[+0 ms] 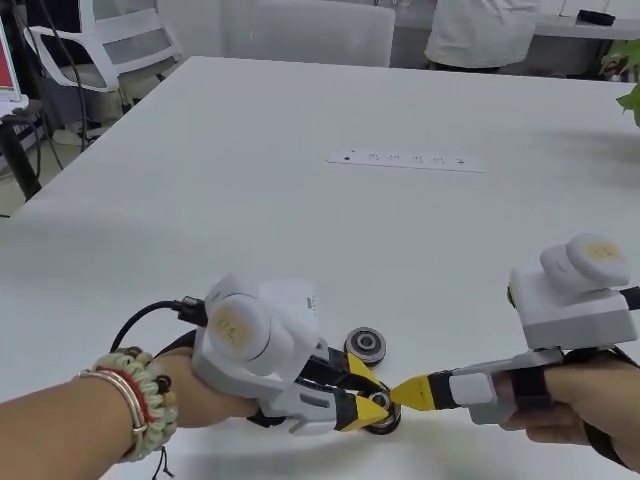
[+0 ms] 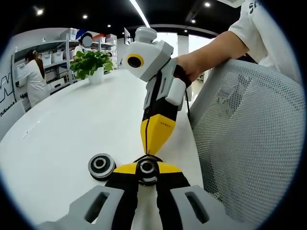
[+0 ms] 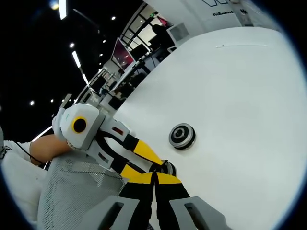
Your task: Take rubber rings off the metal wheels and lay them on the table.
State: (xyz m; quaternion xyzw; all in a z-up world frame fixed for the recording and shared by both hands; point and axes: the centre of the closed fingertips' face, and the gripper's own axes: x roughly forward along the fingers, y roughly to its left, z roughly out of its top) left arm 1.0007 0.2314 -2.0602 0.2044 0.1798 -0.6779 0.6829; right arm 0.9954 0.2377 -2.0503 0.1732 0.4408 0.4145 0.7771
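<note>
My left gripper (image 1: 372, 408) lies low on the white table (image 1: 300, 200), shut on a metal wheel (image 2: 147, 170) with a black rubber ring around it. In the head view that wheel (image 1: 388, 422) peeks out under the yellow tips. My right gripper (image 1: 402, 393) comes in from the right, and its shut yellow tips (image 2: 152, 151) pinch the ring at the wheel's rim. In the right gripper view its jaws (image 3: 154, 175) stand together against the held wheel (image 3: 169, 168). A second wheel (image 1: 366, 344) with its ring on lies flat just beyond, apart from both grippers.
A flat white strip (image 1: 404, 159) lies mid-table. A white chair (image 1: 100, 45) stands at the far left corner, and a person (image 1: 470, 35) stands behind the far edge. A grey mesh chair back (image 2: 244, 134) is close behind the grippers. A potted plant (image 2: 90, 63) sits on the table's end.
</note>
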